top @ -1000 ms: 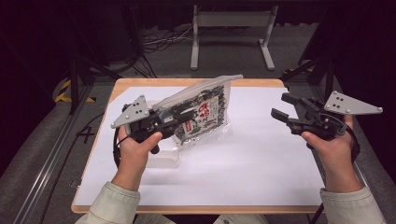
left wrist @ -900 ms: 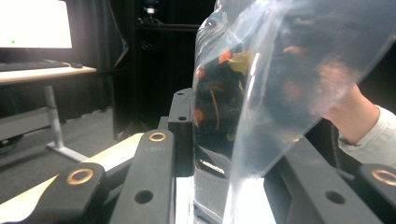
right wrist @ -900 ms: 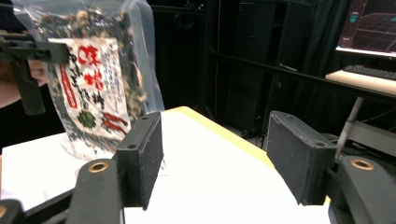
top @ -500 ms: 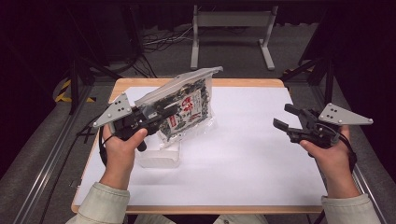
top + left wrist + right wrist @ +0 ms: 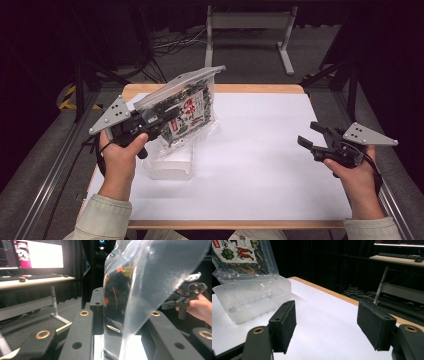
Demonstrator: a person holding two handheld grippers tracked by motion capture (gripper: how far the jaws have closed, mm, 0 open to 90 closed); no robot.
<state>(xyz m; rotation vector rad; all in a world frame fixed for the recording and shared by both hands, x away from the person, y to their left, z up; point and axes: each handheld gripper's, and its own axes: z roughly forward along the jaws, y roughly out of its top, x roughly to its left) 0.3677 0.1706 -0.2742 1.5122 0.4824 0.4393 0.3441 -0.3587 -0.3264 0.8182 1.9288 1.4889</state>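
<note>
One clear bag (image 5: 187,107) is clamped by the left gripper (image 5: 162,120) above one plastic tray (image 5: 170,165); the right gripper (image 5: 312,137) is held spread, empty, over the white table (image 5: 260,165).

White table (image 5: 260,165), grey stand (image 5: 250,20) past it at 12 o'clock, cables (image 5: 172,42) at 11; bright screen (image 5: 40,253) above a keyboard (image 5: 53,275)

The clear plastic bag of dark dried food (image 5: 187,112) carries a white label with red and black characters, too blurred to read. No other text is legible.
</note>
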